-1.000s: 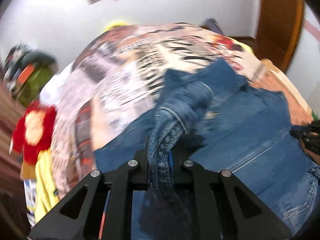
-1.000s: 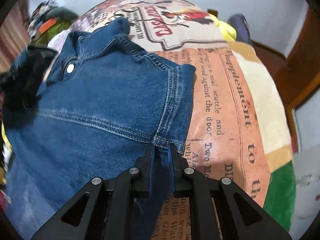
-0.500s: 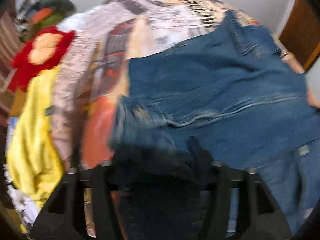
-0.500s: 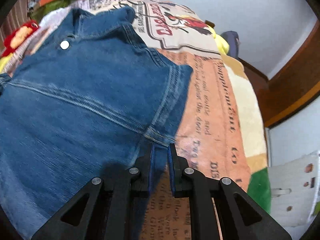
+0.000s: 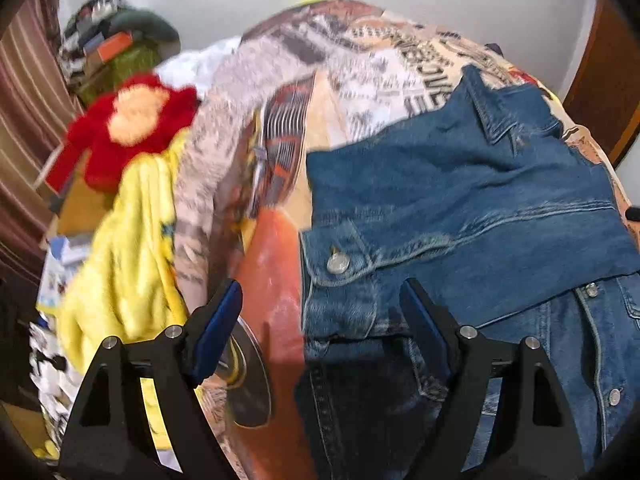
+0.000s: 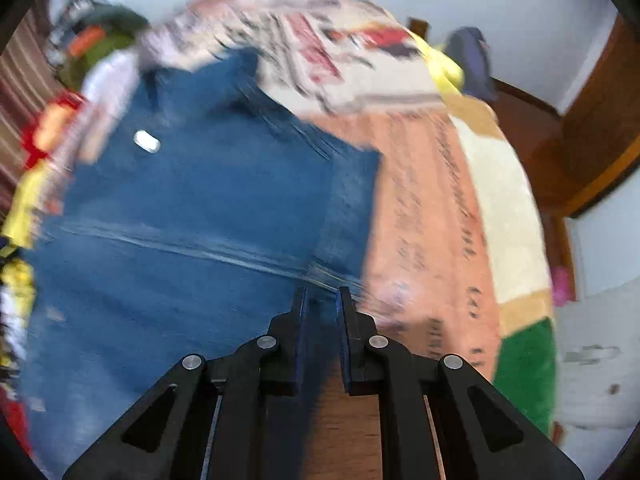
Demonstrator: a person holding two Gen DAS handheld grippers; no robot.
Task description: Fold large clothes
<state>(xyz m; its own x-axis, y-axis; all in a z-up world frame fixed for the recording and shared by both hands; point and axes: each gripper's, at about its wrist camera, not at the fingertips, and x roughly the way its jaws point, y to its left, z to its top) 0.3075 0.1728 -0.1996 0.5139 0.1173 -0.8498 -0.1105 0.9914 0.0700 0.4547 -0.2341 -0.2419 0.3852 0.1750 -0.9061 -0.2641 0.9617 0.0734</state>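
Denim jacket (image 5: 460, 200) lies spread on the printed bedspread (image 5: 360, 64), collar pointing to the far end, sleeve folded across the body with its buttoned cuff (image 5: 340, 256) at the near left corner. We see our left gripper (image 5: 320, 312) with jaws wide apart, blue pads showing, straddling that cuff and the jacket's left edge; nothing is pinched between them. Off the left side of the bed: a yellow blanket (image 5: 124, 248) bunched at the edge, a red plush toy (image 5: 128, 128) beyond it, and a cluttered pile (image 5: 112, 44) in the corner by the striped curtain (image 5: 24, 120).

Right wrist view is motion-blurred. Our right gripper (image 6: 322, 308) sits at the jacket's right edge (image 6: 348, 208), jaws nearly together with a narrow gap; a strip of blue runs down between them, but through the blur we can't tell whether the denim is clamped or just lying in the gap. To the right of the jacket the orange text panel (image 6: 432, 220) of the bedspread is bare, with cream and green border (image 6: 524, 356) past it and a wooden door frame (image 6: 592, 128) beyond
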